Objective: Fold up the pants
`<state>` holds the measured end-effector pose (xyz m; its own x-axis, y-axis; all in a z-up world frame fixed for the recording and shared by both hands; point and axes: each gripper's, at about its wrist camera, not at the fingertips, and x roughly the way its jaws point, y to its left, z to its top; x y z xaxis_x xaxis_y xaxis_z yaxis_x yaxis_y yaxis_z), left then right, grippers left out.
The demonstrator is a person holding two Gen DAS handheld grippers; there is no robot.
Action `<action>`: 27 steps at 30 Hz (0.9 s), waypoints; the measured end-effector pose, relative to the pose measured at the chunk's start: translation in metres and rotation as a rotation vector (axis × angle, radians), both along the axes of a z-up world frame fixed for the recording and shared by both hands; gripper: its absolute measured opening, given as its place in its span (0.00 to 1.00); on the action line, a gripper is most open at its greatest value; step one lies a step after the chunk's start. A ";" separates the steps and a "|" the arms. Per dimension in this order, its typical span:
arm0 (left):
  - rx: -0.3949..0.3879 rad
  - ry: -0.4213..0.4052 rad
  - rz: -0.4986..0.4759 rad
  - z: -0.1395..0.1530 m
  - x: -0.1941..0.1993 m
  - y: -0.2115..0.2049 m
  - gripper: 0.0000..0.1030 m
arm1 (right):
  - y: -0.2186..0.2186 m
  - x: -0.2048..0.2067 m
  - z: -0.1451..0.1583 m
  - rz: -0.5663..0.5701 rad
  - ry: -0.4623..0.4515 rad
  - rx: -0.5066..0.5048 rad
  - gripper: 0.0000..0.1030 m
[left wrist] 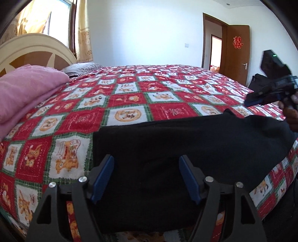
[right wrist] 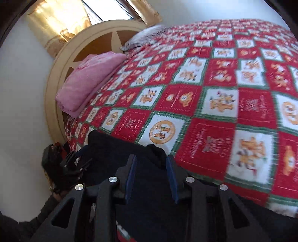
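Sunlit bedroom with a wide bed under a red, white and green patchwork bedspread point(left wrist: 149, 93).

Plain white walls point(left wrist: 139, 33) surround it; a rounded cream and brown wooden headboard point(left wrist: 28, 50) stands before a bright window point(left wrist: 59, 18) hung with yellow patterned curtains point(left wrist: 83, 31). A folded pink blanket point(left wrist: 24, 89) and a grey striped pillow point(left wrist: 82, 68) lie near it. An open brown wooden door point(left wrist: 236, 54) bears a red paper ornament point(left wrist: 238, 42).

You have one pair of black pants point(left wrist: 186, 145) lying on one bed, under one checked quilt point(left wrist: 130, 104). One pink blanket point(left wrist: 24, 89) is folded by one headboard point(left wrist: 37, 50), with one striped pillow point(left wrist: 82, 68) beyond it. You hold two grippers: left gripper point(left wrist: 147, 178), right gripper point(right wrist: 150, 176). One door point(left wrist: 236, 52), one window point(left wrist: 57, 16).
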<state>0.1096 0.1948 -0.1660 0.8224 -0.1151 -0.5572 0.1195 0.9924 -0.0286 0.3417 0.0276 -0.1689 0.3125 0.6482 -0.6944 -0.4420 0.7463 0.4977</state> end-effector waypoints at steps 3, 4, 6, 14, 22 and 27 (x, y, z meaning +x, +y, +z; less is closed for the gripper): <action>-0.011 -0.020 0.016 0.004 -0.002 0.004 0.80 | 0.019 0.014 -0.018 0.012 0.045 -0.008 0.34; -0.024 -0.025 0.024 0.004 -0.003 0.007 0.81 | 0.024 0.018 -0.024 0.013 0.061 -0.010 0.34; -0.057 -0.032 0.038 0.005 -0.004 0.013 0.82 | 0.029 0.023 -0.035 0.011 0.078 -0.032 0.34; -0.030 -0.041 0.064 0.006 0.003 0.010 0.98 | 0.037 0.022 -0.023 0.012 -0.005 -0.034 0.04; -0.026 0.026 0.178 -0.009 0.021 0.030 1.00 | 0.042 0.035 -0.040 -0.041 0.002 -0.126 0.04; -0.005 -0.010 0.193 0.002 0.012 0.027 1.00 | 0.029 0.019 -0.030 -0.079 -0.042 -0.135 0.32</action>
<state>0.1215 0.2219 -0.1641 0.8351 0.0426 -0.5484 -0.0726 0.9968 -0.0332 0.3604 0.0563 -0.1990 0.3897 0.5221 -0.7586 -0.3973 0.8385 0.3730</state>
